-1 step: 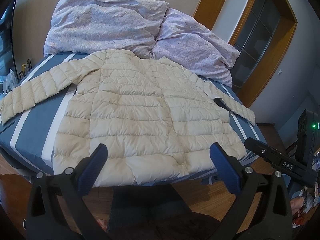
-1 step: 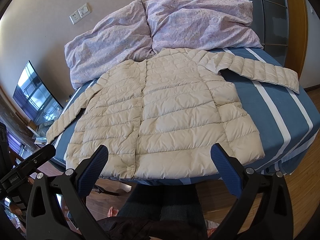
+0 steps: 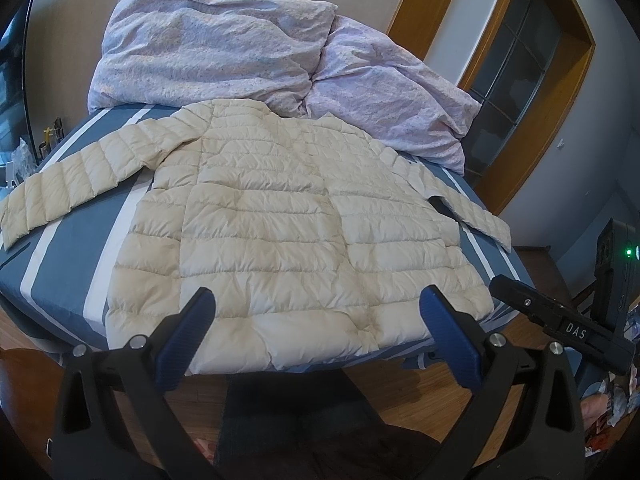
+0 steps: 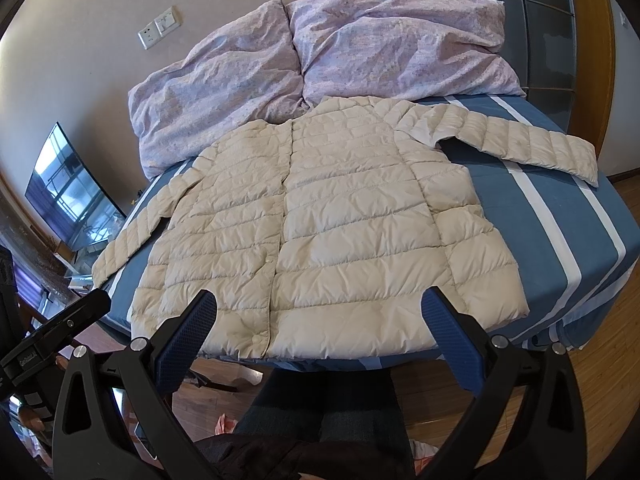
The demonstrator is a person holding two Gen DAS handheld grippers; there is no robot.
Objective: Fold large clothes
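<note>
Your left gripper (image 3: 318, 326) and right gripper (image 4: 320, 326) hover short of the bed (image 4: 560, 240), fingers spread wide and empty, ready to pinch. The cream jacket (image 4: 320, 220) lies flat, sleeves out, hem nearest you, probably front-up, so the sides fold inward. Pillows (image 4: 320, 52) sit beyond.
</note>
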